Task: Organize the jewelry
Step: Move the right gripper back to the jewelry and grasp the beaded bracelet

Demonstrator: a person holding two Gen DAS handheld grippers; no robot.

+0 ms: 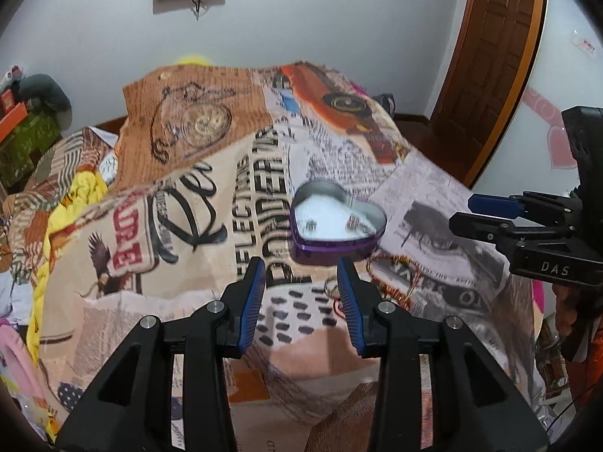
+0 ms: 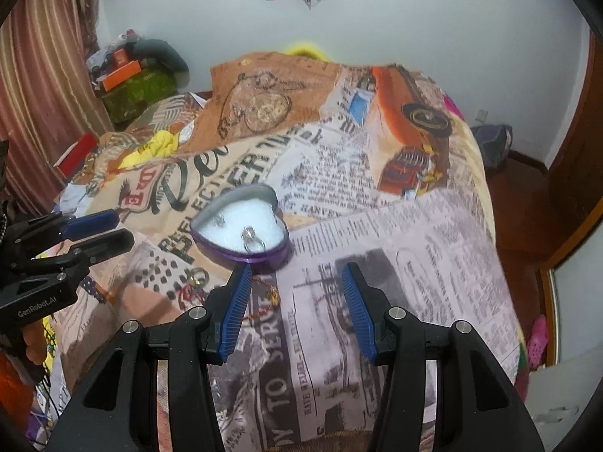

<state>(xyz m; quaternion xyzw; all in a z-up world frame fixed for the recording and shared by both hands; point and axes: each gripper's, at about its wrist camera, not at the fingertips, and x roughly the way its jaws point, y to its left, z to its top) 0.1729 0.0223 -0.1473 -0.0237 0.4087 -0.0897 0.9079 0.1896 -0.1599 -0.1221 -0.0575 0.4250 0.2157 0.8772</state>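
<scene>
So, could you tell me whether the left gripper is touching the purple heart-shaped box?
Apart. In the left wrist view, the left gripper hangs open short of the heart-shaped box, with patterned bedspread visible between its jaws.

A heart-shaped tin (image 2: 241, 233) has glossy purple metal walls, a dull silver inner rim and a soft white padded lining. Shiny silver rings (image 2: 251, 242) rest inside. The bed's printed cloth cover (image 2: 395, 248) looks matt. At two o'clock, a wooden door (image 1: 490, 56) shows smooth varnish.
</scene>
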